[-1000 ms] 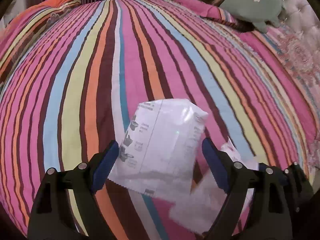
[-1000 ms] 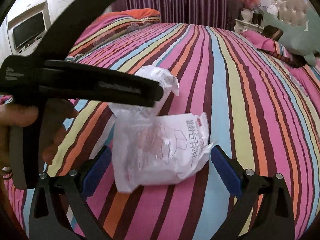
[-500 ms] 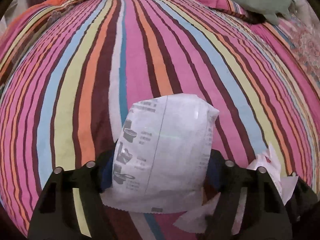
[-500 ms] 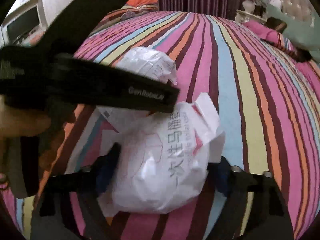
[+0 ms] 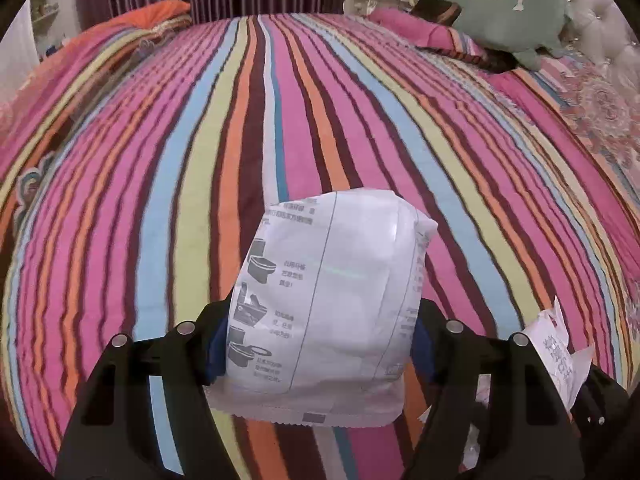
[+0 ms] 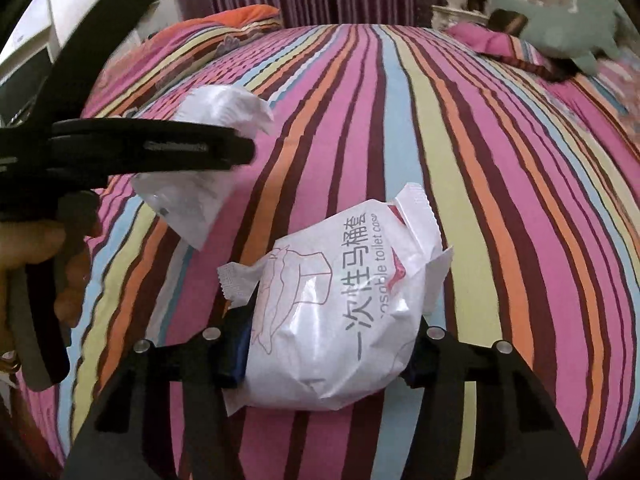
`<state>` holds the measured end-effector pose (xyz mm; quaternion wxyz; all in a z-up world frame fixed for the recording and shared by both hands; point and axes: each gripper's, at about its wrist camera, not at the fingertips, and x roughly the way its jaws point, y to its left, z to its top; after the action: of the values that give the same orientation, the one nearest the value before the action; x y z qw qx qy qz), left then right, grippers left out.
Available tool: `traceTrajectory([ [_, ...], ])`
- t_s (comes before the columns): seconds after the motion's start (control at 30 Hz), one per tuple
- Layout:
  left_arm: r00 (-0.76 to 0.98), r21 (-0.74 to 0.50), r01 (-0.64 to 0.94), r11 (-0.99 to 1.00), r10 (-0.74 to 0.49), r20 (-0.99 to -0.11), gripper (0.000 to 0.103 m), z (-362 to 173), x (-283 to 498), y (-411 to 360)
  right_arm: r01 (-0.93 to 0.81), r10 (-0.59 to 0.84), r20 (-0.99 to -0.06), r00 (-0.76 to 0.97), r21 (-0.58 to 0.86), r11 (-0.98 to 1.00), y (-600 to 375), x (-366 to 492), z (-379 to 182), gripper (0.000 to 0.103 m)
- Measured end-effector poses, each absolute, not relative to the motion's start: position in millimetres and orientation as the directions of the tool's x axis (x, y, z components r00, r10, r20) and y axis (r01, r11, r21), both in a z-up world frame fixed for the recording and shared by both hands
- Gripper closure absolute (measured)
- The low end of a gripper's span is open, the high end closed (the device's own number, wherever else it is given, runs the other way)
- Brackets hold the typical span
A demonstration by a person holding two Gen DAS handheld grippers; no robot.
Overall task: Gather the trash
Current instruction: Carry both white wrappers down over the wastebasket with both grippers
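My left gripper [image 5: 320, 354] is shut on a white packet printed with grey toilet pictures [image 5: 332, 300], held above the striped bed. My right gripper [image 6: 326, 354] is shut on a second white packet with pink print and Chinese text [image 6: 340, 320], also lifted off the bed. In the right wrist view the left gripper [image 6: 132, 148] shows at the left with its packet [image 6: 200, 184] hanging from it. In the left wrist view the right gripper's packet [image 5: 558, 356] peeks in at the lower right.
The bed has a bright striped quilt [image 5: 280, 128]. A green plush toy [image 5: 508, 16] and pink pillows [image 5: 416, 30] lie at the headboard on the far right. An orange pillow [image 5: 156, 14] sits far left. Purple curtains hang behind.
Both grippers closed on their packets and lifted them off the quilt. The two grippers have moved apart, the left one rising to the left.
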<state>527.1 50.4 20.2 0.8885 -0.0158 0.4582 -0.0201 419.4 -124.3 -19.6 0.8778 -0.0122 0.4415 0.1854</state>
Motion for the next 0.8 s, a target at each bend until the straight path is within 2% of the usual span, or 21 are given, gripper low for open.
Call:
traceTrajectory([
  [0.27, 0.635, -0.052, -0.006, 0.999, -0.037, -0.772, 0.034, 50, 449, 51, -0.311, 0.336, -0.753, 0.566, 0.183, 0.933, -143, 372, -3, 0.052],
  [0.8, 0.643, -0.058, 0.001, 0.998, -0.045, -0.765, 0.034, 55, 304, 54, -0.287, 0.395, -0.74, 0.544, 0.278, 0.917, -172, 268, 4, 0.052],
])
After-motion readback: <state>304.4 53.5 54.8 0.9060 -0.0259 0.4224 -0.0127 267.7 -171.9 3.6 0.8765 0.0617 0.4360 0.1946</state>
